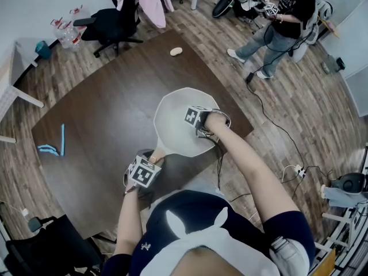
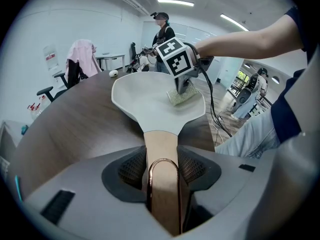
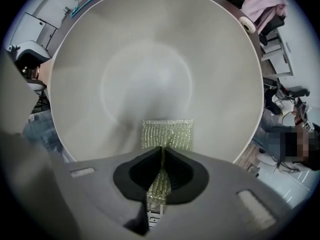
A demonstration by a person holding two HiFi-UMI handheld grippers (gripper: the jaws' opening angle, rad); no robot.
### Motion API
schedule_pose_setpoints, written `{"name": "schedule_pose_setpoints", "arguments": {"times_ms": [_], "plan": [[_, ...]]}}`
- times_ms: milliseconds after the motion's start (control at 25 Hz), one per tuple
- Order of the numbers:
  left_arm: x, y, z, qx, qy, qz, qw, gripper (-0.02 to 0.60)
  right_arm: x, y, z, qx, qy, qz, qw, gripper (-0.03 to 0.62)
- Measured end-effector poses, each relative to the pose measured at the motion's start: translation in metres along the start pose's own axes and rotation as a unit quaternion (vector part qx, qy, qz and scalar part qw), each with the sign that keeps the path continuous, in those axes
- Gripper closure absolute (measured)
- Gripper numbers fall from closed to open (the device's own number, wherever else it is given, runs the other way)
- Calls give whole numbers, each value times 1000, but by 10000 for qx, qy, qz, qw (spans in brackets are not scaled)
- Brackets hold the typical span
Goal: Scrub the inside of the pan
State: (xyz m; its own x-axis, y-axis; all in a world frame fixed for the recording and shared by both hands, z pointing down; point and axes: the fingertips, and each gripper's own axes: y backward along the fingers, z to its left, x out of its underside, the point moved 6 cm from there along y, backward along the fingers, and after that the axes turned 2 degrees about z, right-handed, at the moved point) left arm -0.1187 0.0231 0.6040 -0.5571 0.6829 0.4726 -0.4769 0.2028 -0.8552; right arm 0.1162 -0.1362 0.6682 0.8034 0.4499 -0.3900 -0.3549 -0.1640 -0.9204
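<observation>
Right gripper view showed my right gripper (image 3: 161, 153) clenched on the scourer (image 3: 167, 133), which lay against the inside of the pan (image 3: 150, 59) on the table (image 1: 103, 114). My left gripper (image 2: 162, 159) clamped the handle (image 2: 161, 141). I judged that scrubbing was in hand and that the next move needed firm strokes across the whole bowl.

Pan (image 1: 172, 117) sits on the table (image 1: 103, 114), near the edge closest to me, its handle (image 2: 161, 146) pointing back at me. My left gripper (image 1: 150, 160) is clamped on that handle. My right gripper (image 1: 202, 130) is inside the pan, right of centre, pinching the scouring pad (image 3: 167, 133), which touches the pan floor. A small rounded object (image 1: 176, 52) lies at the table's far edge. An office chair (image 1: 109, 25) stands beyond the far-left edge.
</observation>
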Motion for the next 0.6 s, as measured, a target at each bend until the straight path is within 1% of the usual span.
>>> {"name": "schedule_pose_setpoints", "arguments": {"times_ms": [240, 360, 600], "plan": [[-3, 0, -2, -1, -15, 18, 10000, 388, 13, 5, 13, -280, -78, 122, 9995, 574], [-2, -1, -2, 7, -3, 18, 10000, 388, 20, 13, 25, -556, -181, 174, 9981, 573], [-2, -1, -3, 1, -2, 19, 10000, 388, 23, 12, 37, -947, -156, 147, 9953, 574]]}}
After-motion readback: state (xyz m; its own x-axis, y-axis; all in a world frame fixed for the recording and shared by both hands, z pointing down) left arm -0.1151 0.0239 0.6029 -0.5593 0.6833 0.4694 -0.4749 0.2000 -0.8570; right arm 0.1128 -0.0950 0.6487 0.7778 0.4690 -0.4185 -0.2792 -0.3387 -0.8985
